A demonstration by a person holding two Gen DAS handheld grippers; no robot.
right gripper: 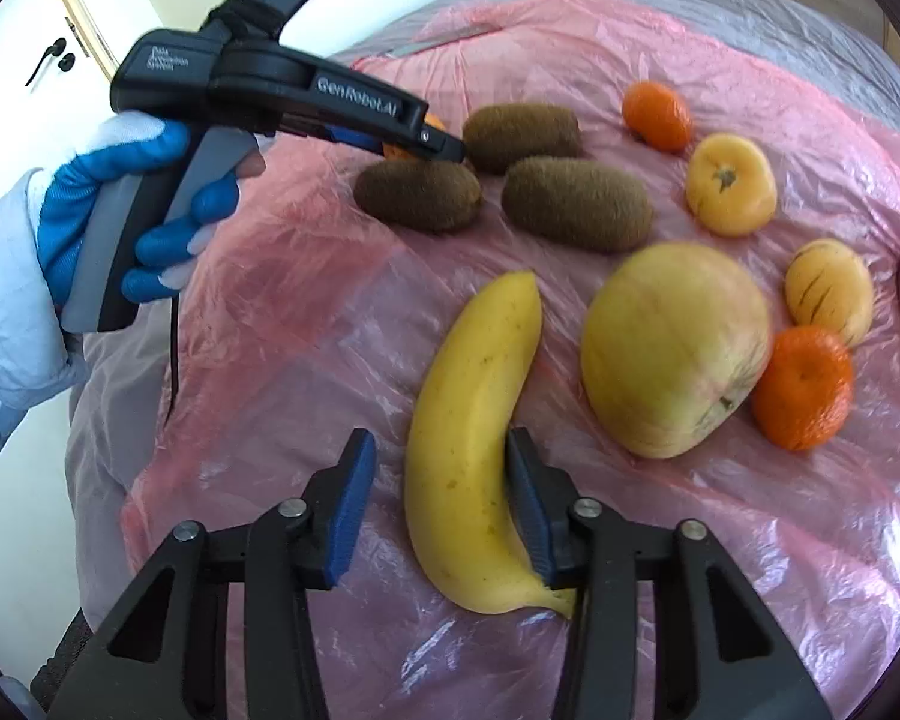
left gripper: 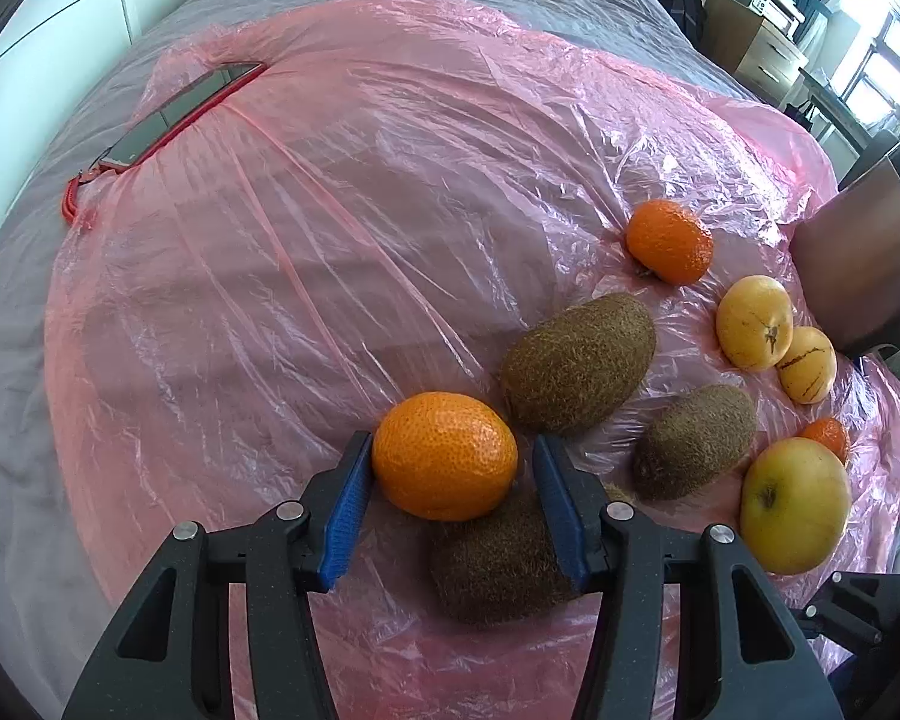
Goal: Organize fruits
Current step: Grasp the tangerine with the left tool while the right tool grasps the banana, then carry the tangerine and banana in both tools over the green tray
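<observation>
On the bed: we see a crinkled pink plastic sheet (left gripper: 342, 192) spread over a grey bedcover (left gripper: 24, 372), with the fruit lying on the sheet.
Left hand-held gripper (left gripper: 450, 501): our blue pads straddle a round orange mandarin (left gripper: 444, 456); the left pad touches its skin, the right pad stands just clear, so we call it released around the fruit, not clenched.
Left mandarin's place: on the sheet, resting against a fuzzy brown kiwi (left gripper: 498, 564) just below it, with a second kiwi (left gripper: 579, 363) just beyond.
Right hand-held gripper (right gripper: 441, 507): our pads flank a curved yellow banana (right gripper: 474, 450); the right pad touches its side, the left pad stands apart with bare sheet between, so it is released.
Banana's place: flat on the sheet, stalk end toward us, beside a large pale yellow-green apple (right gripper: 672, 348).
Other fruit, right wrist view: an orange mandarin (right gripper: 801, 387) touching the apple, a striped yellow fruit (right gripper: 828, 288) beyond it, and a smooth yellow fruit (right gripper: 731, 185) farther back.
Person: a blue-and-white gloved hand (right gripper: 120, 204) grips the left tool's handle.
Sheet's far edge: a dark phone (left gripper: 180, 114) lies there.
</observation>
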